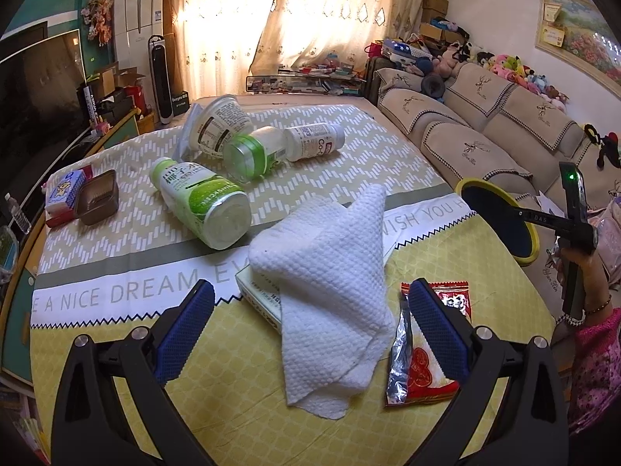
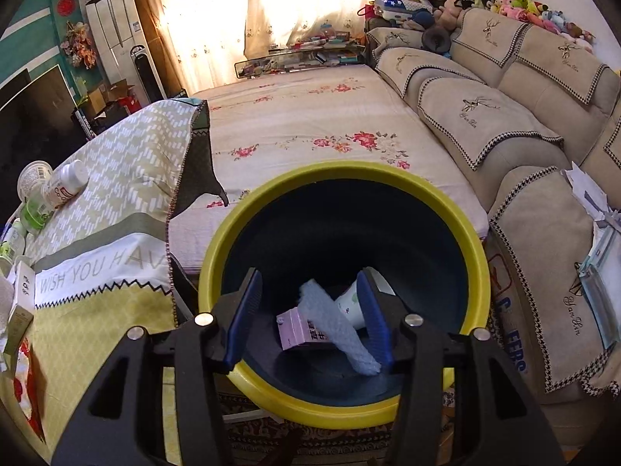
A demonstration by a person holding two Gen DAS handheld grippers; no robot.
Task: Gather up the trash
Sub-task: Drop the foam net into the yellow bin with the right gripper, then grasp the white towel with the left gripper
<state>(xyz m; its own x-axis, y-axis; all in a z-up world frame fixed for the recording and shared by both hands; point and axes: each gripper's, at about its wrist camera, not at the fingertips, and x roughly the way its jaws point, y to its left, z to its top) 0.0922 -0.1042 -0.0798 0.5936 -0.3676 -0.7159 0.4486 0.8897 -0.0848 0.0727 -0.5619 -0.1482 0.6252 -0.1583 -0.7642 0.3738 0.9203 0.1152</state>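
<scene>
Blue ribbed pads line the black jaws of the left gripper (image 1: 310,306), which stand spread wide and empty above a patterned tablecloth (image 1: 116,353). Between them lies a crumpled white paper towel (image 1: 330,291), quilted in texture, draped over a flat white box (image 1: 258,297). Touching the right pad is a torn red snack wrapper (image 1: 427,365) with a foil lining. Farther back lie a green-labelled drink bottle (image 1: 202,202) on its side, a clear jar with a green band (image 1: 252,155), a white pill bottle (image 1: 314,141) and a tipped white paper tub (image 1: 219,122); a small brown tin (image 1: 97,196) sits at the left edge.

Over beside the table, the right gripper (image 2: 310,314) hangs with its jaws apart, gripping nothing, directly above a round trash bin (image 2: 477,256) with a yellow rim and dark interior. Inside rest a pink carton (image 2: 297,330), a pale quilted tissue (image 2: 341,330) and a white paper cup (image 2: 351,305). Beyond stand a floral-sheeted bed (image 2: 310,116) and a beige sofa (image 2: 504,116).
</scene>
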